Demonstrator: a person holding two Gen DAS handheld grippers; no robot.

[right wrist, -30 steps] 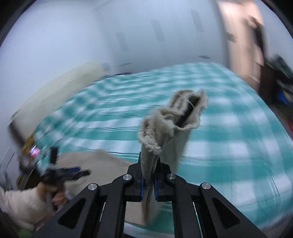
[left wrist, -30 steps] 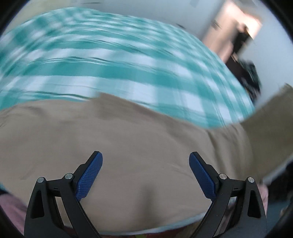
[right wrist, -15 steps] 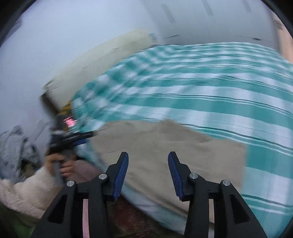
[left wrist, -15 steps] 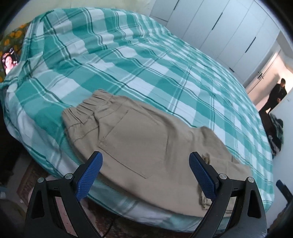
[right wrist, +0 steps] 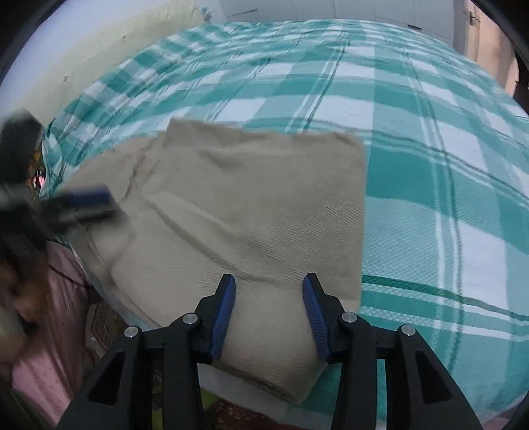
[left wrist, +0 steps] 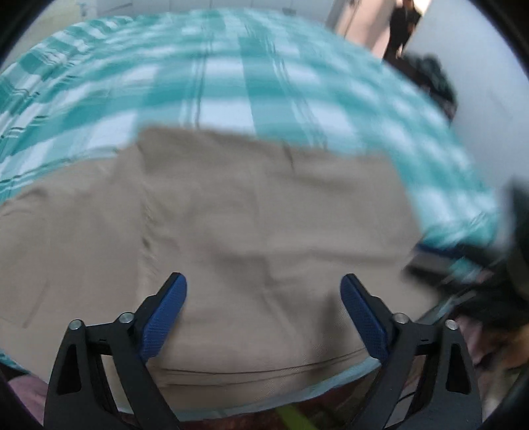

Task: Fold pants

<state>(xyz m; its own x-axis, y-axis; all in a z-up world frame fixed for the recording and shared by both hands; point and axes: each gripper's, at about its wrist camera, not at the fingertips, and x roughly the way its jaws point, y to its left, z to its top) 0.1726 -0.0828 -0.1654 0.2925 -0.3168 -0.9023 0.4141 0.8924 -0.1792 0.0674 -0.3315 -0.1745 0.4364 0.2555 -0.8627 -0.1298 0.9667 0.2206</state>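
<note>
Tan pants [right wrist: 251,211] lie folded over themselves near the front edge of a bed; they also fill the lower left wrist view [left wrist: 231,238], blurred. My left gripper [left wrist: 263,297] is open and empty, just above the tan cloth. It shows as a blurred blue and black shape [right wrist: 86,201] at the left of the right wrist view. My right gripper [right wrist: 268,297] is open and empty, hovering over the near edge of the folded pants. It appears as a dark blur [left wrist: 489,264] at the right of the left wrist view.
The bed has a teal and white checked cover [right wrist: 429,132]. A cream headboard [right wrist: 109,49] is at the far left. A person [left wrist: 401,26] stands in a doorway beyond the bed. A patterned rug [right wrist: 102,321] lies on the floor below the bed edge.
The right gripper let go of the pant leg it held up a second ago; the pants now lie folded on the bed. Both grippers have moved in low over the cloth.
</note>
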